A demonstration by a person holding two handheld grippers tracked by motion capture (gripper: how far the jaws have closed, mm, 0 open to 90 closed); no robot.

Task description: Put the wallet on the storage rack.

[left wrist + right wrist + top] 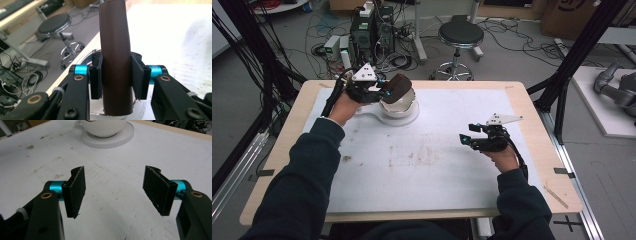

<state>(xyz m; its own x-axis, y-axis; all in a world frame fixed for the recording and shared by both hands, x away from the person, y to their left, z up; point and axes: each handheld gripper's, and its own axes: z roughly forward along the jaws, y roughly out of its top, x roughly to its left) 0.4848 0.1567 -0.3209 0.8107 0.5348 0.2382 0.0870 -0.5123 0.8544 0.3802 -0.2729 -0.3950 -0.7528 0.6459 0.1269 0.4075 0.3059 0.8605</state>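
With the left gripper (116,75) pinching a brown curved sheet (115,50) above the white cup (399,100), the sheet could slip from the jaws, while the right gripper (115,190) idles spread.

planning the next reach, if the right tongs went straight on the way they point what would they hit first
Probably the white saucer under the white bowl; the open right tongs face it across bare white table, though depth is unclear.

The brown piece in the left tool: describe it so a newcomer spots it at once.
Look to the table's far left, where a white bowl sits on a white plate. Above it, the left tool clamps a dark brown curved sheet, the one brown thing among white ones.
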